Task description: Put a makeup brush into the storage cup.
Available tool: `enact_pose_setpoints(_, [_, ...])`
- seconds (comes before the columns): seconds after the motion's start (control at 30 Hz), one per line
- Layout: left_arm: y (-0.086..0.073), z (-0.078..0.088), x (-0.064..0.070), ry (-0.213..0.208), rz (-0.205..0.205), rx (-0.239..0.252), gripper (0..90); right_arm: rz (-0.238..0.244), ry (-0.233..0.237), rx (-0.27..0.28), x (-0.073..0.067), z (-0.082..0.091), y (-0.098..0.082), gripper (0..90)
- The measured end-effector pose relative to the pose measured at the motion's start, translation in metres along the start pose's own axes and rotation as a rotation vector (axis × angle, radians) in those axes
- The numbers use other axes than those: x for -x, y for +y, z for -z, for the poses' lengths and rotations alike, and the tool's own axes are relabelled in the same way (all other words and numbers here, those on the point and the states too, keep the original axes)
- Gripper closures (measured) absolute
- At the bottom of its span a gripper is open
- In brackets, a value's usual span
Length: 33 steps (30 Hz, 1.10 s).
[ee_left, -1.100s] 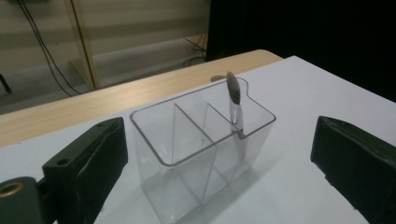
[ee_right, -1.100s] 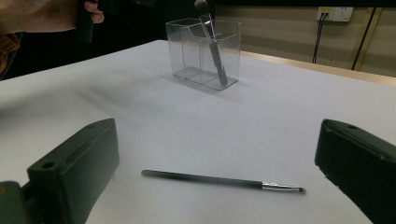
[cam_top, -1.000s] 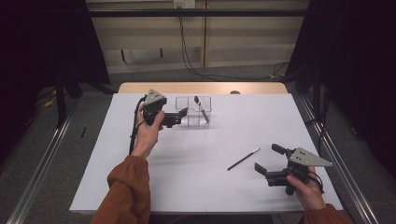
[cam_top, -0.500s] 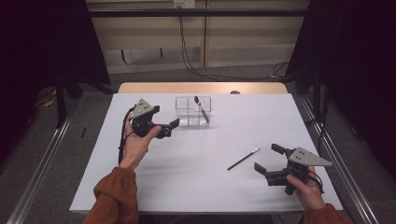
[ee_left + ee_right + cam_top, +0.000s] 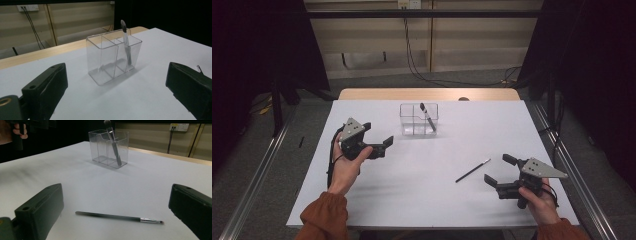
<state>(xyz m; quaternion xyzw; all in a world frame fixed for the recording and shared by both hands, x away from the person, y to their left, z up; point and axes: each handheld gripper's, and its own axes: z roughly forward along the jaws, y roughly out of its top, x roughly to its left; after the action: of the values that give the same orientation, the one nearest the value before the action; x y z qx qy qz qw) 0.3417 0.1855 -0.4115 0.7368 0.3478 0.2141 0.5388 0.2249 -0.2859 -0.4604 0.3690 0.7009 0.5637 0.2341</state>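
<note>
While both tools gape empty, broad bare white table lies between them. Right tool (image 5: 502, 170) sits near the front right edge, thin dark brush (image 5: 472, 170) flat just beside it. Left tool (image 5: 377, 140) hovers left of the clear, ribbed box (image 5: 418, 120) holding one upright brush (image 5: 427, 116).

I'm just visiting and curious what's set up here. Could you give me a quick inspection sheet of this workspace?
Surface: white table, bare apart from the items below.
Job's things: clear organizer with compartments, a makeup brush leaning inside one; a thin brush lying flat on the table.
Clutter: nothing seen.
Grippers: left gripper open, held above the table, pointing toward the organizer; right gripper open, fingers either side of the thin brush, not touching it.
Cables: black cable trailing from the left gripper; wall cables behind.
Surroundings: dark curtains, pale wall panels, floor rails.
</note>
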Motion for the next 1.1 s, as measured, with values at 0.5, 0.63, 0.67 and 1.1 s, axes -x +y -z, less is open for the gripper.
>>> enact_pose_setpoints(0.5, [-0.025,0.032,0.008,0.000,0.021,0.020,4.3,-0.004,-0.002,-0.001,0.000,-0.001,0.000,0.0])
enact_pose_setpoints(0.63, [-0.029,0.042,0.006,0.005,0.041,0.028,4.3,-0.004,-0.002,0.002,0.000,0.000,0.000,0.0])
enact_pose_setpoints(0.67, [-0.030,0.045,0.006,0.000,0.036,0.022,4.3,-0.005,-0.001,0.001,0.000,0.000,0.000,0.0])
enact_pose_setpoints(1.1, [-0.043,0.067,0.011,0.038,0.037,0.045,3.3,-0.014,-0.013,-0.005,0.001,-0.001,0.000,0.0])
